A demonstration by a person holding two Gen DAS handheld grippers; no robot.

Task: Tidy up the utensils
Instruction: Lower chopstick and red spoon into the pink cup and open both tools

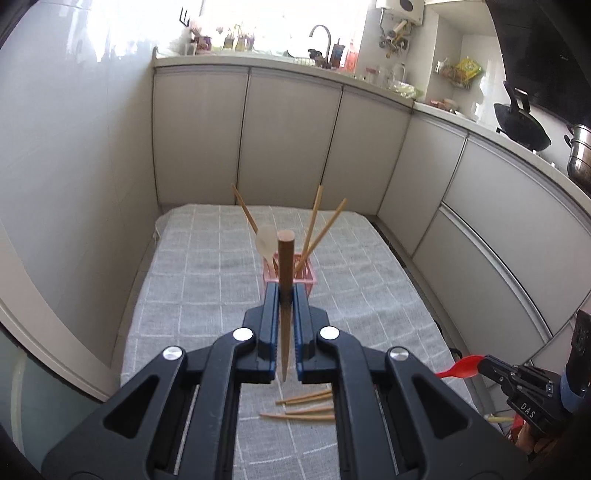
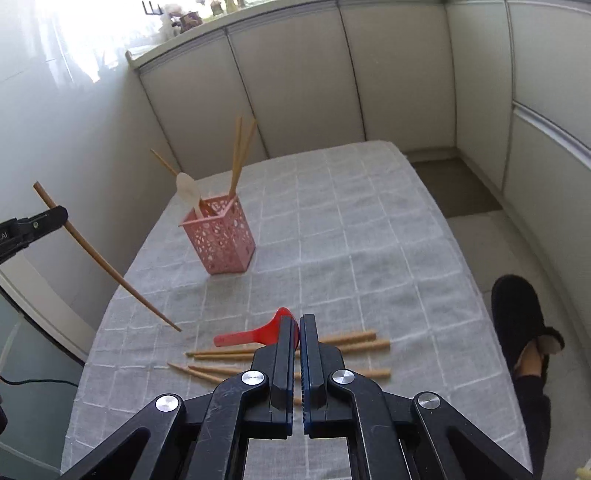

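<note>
Two black plastic grippers (image 1: 285, 295) (image 2: 299, 325), blue-edged finger pads (image 1: 274, 325), round silver screws (image 1: 243, 334), white "DAS" lettering (image 1: 527, 410).

Place: a home kitchen.
Counter: a pale countertop (image 1: 369, 79) runs along the far wall and bends round to the right.
Cabinets: flat beige cabinet doors (image 1: 291, 140) stand directly beneath the countertop.
Sink: a curved tap (image 1: 322, 35) rises from the countertop below a bright window.
Cookware: a black wok (image 1: 521, 123) and a steel pot (image 1: 580, 155) sit on the countertop's right stretch.
Table: a checked grey tablecloth (image 1: 207, 280) lies in front of the countertop.
</note>
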